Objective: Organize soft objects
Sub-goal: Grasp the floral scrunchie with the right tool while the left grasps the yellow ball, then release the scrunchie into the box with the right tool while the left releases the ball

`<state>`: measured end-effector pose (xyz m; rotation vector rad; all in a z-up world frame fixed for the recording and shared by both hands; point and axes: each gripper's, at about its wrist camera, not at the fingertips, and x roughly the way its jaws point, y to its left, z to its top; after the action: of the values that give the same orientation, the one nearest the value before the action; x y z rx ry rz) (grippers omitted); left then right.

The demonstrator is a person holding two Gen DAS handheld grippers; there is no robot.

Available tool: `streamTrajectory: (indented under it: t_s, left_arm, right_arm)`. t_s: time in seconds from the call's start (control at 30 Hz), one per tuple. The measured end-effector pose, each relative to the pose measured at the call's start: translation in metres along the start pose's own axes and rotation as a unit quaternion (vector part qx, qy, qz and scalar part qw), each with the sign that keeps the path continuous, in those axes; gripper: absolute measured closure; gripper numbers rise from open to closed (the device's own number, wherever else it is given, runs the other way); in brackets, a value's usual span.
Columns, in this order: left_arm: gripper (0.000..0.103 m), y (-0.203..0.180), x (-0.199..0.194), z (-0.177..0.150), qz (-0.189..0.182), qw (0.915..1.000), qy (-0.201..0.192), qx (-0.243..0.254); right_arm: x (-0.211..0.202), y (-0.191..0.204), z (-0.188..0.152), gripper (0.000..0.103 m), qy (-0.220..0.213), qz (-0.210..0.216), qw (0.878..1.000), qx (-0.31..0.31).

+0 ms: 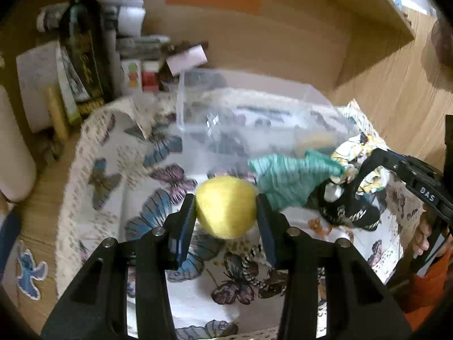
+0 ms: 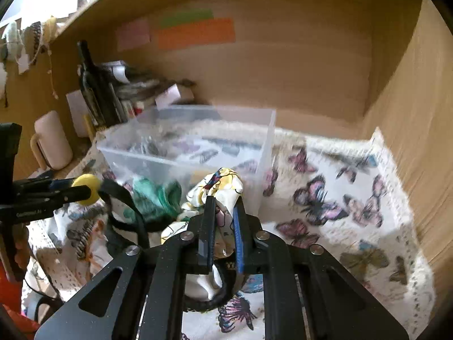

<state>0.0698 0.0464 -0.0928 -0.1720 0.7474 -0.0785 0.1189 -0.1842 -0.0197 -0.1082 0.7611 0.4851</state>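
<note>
We see the left gripper [image 1: 226, 208] clamped on a yellow ball [image 1: 226, 206], held above the middle of the butterfly cloth [image 1: 158, 212]. The right gripper [image 2: 223, 223] pinches a printed scarf [image 2: 223, 189] just in front of the clear bin [image 2: 187, 144], which sits toward the cloth's back edge. Green fabric [image 2: 154, 195] hangs beside the scarf.
</note>
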Motion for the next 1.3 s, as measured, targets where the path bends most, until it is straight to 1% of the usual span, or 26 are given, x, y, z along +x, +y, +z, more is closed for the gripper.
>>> streamTrajectory:
  t_s: [0.17,0.33,0.37,0.4,0.57,0.7,0.8,0.93,1.03,1.2,1.3]
  left_arm:
    - [0.061,-0.003,-0.023,0.017,0.014,0.9989,-0.044,0.012]
    - [0.061,-0.005,-0.04,0.039,0.021,0.9955,-0.092,0.012]
    - [0.061,-0.006,-0.041,0.042,0.021,0.9951,-0.096,0.013]
    - [0.061,-0.006,-0.042,0.048,0.022,0.9942,-0.105,0.013]
    - [0.06,-0.01,-0.04,0.07,0.018,0.9925,-0.12,0.015]
    - [0.06,-0.017,-0.027,0.086,0.025,0.9922,-0.12,0.025]
    - [0.06,-0.022,-0.013,0.094,0.026,0.9931,-0.11,0.031]
    - [0.06,-0.028,0.016,0.102,0.017,0.9961,-0.08,0.034]
    - [0.06,-0.032,0.039,0.104,0.012,0.9978,-0.053,0.039]
    - [0.06,-0.041,0.073,0.102,0.01,0.9985,-0.011,0.053]
    - [0.06,-0.046,0.088,0.098,0.012,0.9979,0.007,0.063]
  right_arm:
    - [-0.018,0.0,0.019,0.093,-0.049,-0.005,0.999,-0.004]
    - [-0.019,0.0,0.043,0.093,-0.085,-0.007,0.996,-0.003]
    - [-0.019,0.001,0.047,0.093,-0.091,-0.007,0.996,-0.005]
    - [-0.019,0.001,0.052,0.093,-0.097,0.002,0.995,-0.012]
    - [-0.011,0.0,0.073,0.093,-0.118,0.005,0.993,-0.022]
    - [0.004,0.0,0.081,0.093,-0.114,0.012,0.993,-0.027]
    - [0.022,0.002,0.083,0.093,-0.092,0.024,0.995,-0.029]
    - [0.048,0.006,0.08,0.093,-0.053,0.032,0.998,-0.031]
    - [0.069,0.008,0.074,0.093,-0.024,0.028,0.999,-0.038]
    - [0.094,0.009,0.065,0.093,0.022,0.029,0.998,-0.045]
    - [0.102,0.01,0.062,0.092,0.037,0.029,0.998,-0.049]
